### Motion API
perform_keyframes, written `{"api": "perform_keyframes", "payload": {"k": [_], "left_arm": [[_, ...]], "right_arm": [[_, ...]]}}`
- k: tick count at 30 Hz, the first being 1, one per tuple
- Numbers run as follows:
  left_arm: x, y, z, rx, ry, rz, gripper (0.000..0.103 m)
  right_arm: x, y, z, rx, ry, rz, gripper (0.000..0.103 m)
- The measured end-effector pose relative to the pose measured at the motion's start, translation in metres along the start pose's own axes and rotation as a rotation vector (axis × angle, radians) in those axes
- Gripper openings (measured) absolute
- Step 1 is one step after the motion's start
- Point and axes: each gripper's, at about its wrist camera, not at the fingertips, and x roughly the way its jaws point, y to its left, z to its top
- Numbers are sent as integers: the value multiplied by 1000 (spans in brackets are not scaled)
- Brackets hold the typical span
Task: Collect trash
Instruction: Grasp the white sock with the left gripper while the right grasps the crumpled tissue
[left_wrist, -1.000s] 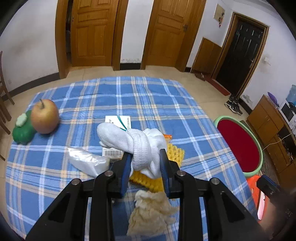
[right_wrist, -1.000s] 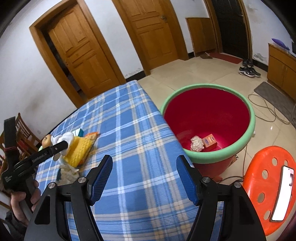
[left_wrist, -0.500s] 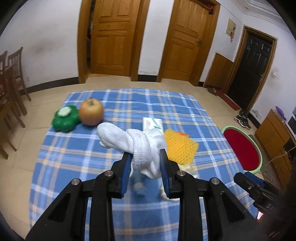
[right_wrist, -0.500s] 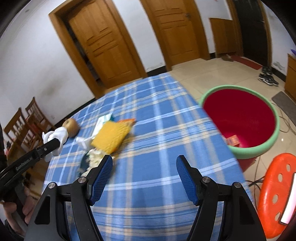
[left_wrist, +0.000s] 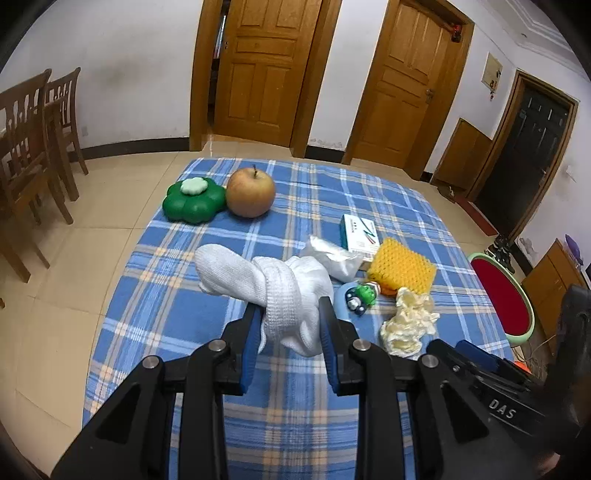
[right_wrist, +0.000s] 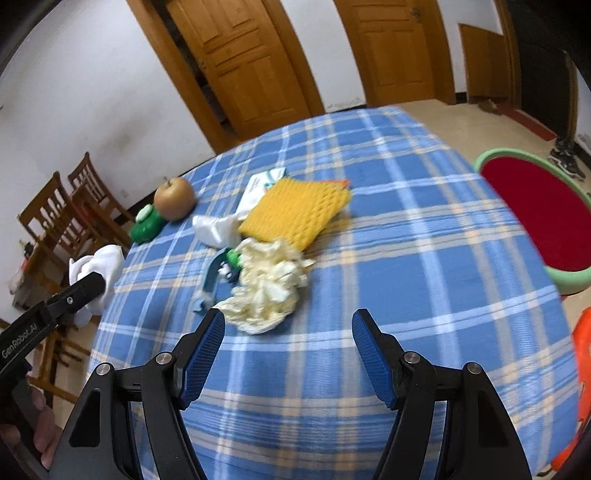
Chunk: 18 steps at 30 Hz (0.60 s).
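Gripping a knotted white sock (left_wrist: 280, 291) between its blue pads, our left gripper (left_wrist: 289, 334) holds the bundle off the blue plaid tablecloth (left_wrist: 177, 317), over the cloth's left part in the left wrist view. We take the apple (left_wrist: 250, 192) as our landmark. Touching its left side sits a green flower-shaped container (left_wrist: 194, 201) with a pale lid. Right of the apple and nearer to us we see a white and teal carton (left_wrist: 360, 230), and against the carton's near edge a crumpled white wrapper (left_wrist: 332, 258). Further right lies a yellow foam net (left_wrist: 402, 267), touching the carton's corner. Nearer than the net, a small green and white toy (left_wrist: 360, 295) rests on a pale blue piece, and just right of the toy lies a cream crumpled tissue (left_wrist: 404, 325). Well to the right of the apple, past the table edge, stands the red basin (left_wrist: 500, 295) with its green rim, lower than the tabletop. Our right gripper (right_wrist: 288, 354) hangs over the near part of the cloth with its jaws wide and nothing between them; the cream tissue lies just beyond its left finger (right_wrist: 201, 356), not touched. In the right wrist view the sock shows far left of the apple, at the table's edge, pinched in the left gripper, with part of a hand (right_wrist: 40, 435) below it.
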Motion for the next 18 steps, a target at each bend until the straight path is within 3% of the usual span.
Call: {"api": "perform_keyframes", "payload": {"k": [12, 13, 16, 18], "left_arm": [[8, 6, -1, -17, 5, -48, 30], [8, 5, -1, -16, 5, -50, 30], [11, 6, -2, -18, 7, -63, 30], [12, 6, -3, -17, 11, -68, 30]], "right_arm": [[41, 12, 10, -20, 46, -42, 72], [43, 12, 10, -22, 46, -41, 69], [45, 15, 10, -48, 45, -47, 41], [44, 15, 9, -57, 44, -39, 34]]}}
